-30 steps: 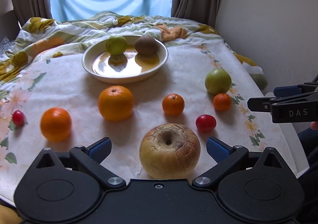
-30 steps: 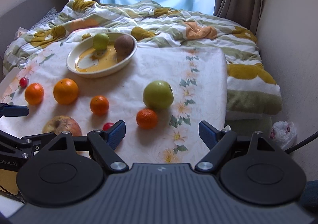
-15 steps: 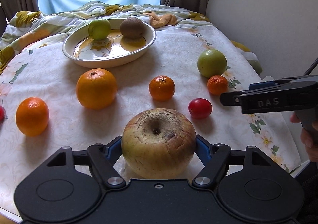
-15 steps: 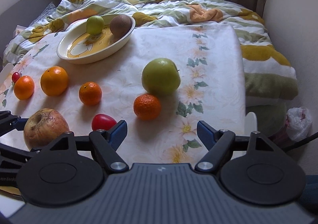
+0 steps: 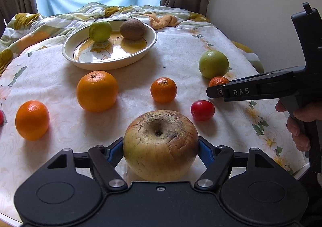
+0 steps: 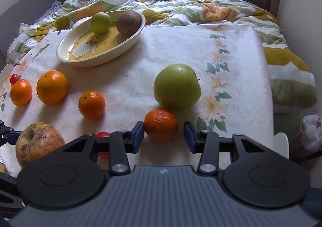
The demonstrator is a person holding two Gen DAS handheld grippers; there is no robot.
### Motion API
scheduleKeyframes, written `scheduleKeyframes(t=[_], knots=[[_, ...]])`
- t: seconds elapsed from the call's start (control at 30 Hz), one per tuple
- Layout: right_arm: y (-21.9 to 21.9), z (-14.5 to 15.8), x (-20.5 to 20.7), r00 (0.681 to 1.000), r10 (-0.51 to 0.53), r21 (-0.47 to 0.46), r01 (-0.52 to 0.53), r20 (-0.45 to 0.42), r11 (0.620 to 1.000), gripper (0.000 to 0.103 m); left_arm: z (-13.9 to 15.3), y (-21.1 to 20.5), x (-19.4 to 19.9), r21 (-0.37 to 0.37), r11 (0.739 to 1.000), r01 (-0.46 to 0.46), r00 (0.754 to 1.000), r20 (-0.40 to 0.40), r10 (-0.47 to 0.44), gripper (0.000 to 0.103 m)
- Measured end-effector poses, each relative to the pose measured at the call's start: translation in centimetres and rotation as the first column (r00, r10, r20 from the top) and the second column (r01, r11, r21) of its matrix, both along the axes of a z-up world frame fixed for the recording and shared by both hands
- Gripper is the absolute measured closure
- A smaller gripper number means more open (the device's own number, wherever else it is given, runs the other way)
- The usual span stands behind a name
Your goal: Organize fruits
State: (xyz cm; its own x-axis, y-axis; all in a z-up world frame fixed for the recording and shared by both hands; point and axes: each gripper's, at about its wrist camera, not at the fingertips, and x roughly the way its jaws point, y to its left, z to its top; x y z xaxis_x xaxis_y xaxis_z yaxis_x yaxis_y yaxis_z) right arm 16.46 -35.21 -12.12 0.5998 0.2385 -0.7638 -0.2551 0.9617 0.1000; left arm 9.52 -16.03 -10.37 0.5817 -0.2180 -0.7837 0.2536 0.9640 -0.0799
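Note:
My left gripper [image 5: 160,147] is shut on a large wrinkled yellow-brown apple [image 5: 160,144], which also shows in the right wrist view [image 6: 38,143]. My right gripper [image 6: 164,133] is open, its fingers on either side of a small mandarin [image 6: 161,124]; the left pad touches it and the right pad stands apart. A cream plate [image 5: 140,53] at the back holds a small green apple [image 5: 100,31] and a kiwi [image 5: 132,29]. A big green apple [image 6: 177,86] lies just beyond the mandarin.
On the flowered cloth [image 5: 177,53] lie a large orange [image 5: 97,91], an orange at the left [image 5: 32,119], a mandarin [image 5: 163,90] and a red tomato [image 5: 202,110]. A rumpled quilt [image 6: 181,3] lies behind. The table edge drops off on the right.
My left gripper has closed on the wrinkled apple and holds it. My right gripper moved forward and down, bringing its fingers around the small mandarin.

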Motion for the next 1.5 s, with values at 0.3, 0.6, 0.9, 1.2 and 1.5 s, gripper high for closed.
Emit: scheduleKeyframes(t=[0.3, 0.6, 0.9, 1.2, 1.5], knots=[[0.7, 0.3, -0.4, 0.999, 0.029, -0.025, -0.028, 0.017, 0.999, 0.053, 0.3, 0.6, -0.2, -0.011, 1.000, -0.019, 1.000, 0.014, 0.019, 0.025], [1.3, 1.7, -1.1, 0.998, 0.042, -0.019, -0.042, 0.036, 0.999, 0.053, 1.8, 1.7, -0.6, -0.015, 0.998, -0.054, 0.998, 0.044, 0.054, 0.025], [2.3, 4.7, -1.8, 0.996, 0.064, -0.015, -0.063, 0.062, 0.998, 0.053, 5.6, 4.1, -0.2, -0.021, 0.996, -0.091, 0.991, 0.098, 0.093, 0.025], [3.8, 9.7, -1.3, 0.991, 0.074, -0.024, -0.072, 0.114, 0.997, 0.053, 10.3, 7.1, 2.7, -0.039, 0.991, -0.131, 0.978, 0.157, 0.135, 0.025], [6.0, 14.0, 1.3, 0.986, 0.057, -0.015, -0.055, 0.154, 0.998, 0.053, 12.7, 9.8, 7.7, -0.054, 0.993, -0.102, 0.978, 0.175, 0.110, 0.025]])
